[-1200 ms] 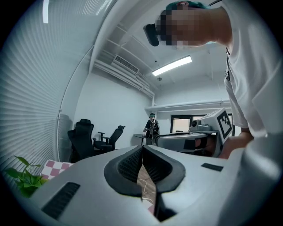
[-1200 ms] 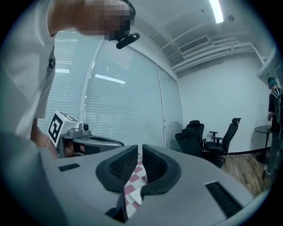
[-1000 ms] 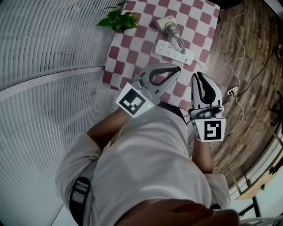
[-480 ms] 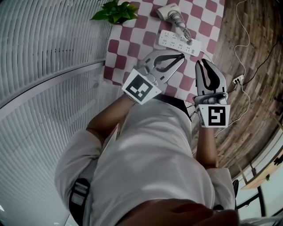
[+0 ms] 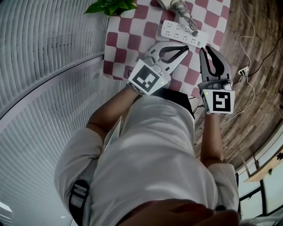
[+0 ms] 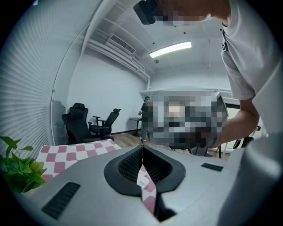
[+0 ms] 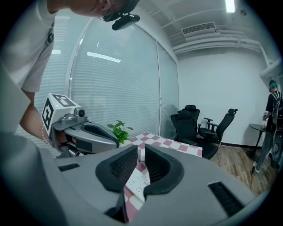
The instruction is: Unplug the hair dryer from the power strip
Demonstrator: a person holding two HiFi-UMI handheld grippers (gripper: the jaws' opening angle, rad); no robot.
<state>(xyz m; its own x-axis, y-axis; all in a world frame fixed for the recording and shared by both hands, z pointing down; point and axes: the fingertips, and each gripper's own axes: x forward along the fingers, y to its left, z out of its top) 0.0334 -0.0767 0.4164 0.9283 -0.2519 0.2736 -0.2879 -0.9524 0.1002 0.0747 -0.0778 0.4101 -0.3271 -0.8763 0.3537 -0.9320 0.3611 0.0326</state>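
Hair dryer (image 5: 177, 6): where is it? asks one child.

It lies at the far end of the red and white checked cloth (image 5: 128, 39), says the other. The top edge of the head view cuts part of it off. Its cord runs down to the white power strip (image 5: 179, 32), which lies just beside it.

And the plant?

The green plant (image 5: 110, 5) stands at the far left corner of the cloth, well apart from the strip.

Where are the two grippers?

The left gripper (image 5: 186, 48) and the right gripper (image 5: 206, 47) are side by side. Both point at the power strip, and their tips are close to its near edge. No view shows whether they touch it.

What are the left one's fingers doing?

They are pressed together at the tips. Nothing is between them.

And the right one's?

Its fingers are nearly together too, with only a thin slit at the tips. They hold nothing. Through the hole behind its pads, the cloth and the power strip show below.

What is on the floor?

The floor (image 5: 261, 101) is brown wood. A small white plug (image 5: 242, 70) lies there, to the right of the cloth.
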